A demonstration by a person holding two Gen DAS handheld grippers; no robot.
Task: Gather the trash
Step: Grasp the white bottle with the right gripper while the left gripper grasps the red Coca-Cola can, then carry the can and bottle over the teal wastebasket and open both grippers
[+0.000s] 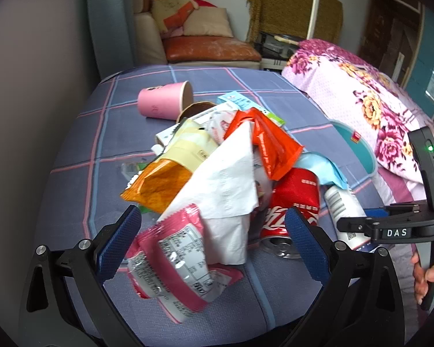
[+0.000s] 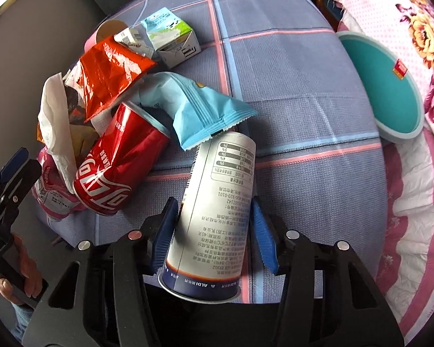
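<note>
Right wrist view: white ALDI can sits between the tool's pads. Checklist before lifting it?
1. White can between right tool pads: ok.
2. Pads pressing can: left pad touches, right shows a gap; cannot tell.
3. Blue wrapper overlaps can's far end: not ok.
4. Red cola can apart from white can: ok.
5. Left tool open, holding nothing: ok.

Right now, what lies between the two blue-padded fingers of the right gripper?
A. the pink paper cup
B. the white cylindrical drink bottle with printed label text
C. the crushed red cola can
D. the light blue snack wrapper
B: in the right wrist view the white cylindrical drink bottle lies lengthwise between the fingers of the right gripper, while the crushed red cola can rests off to its left in the trash pile.
</note>
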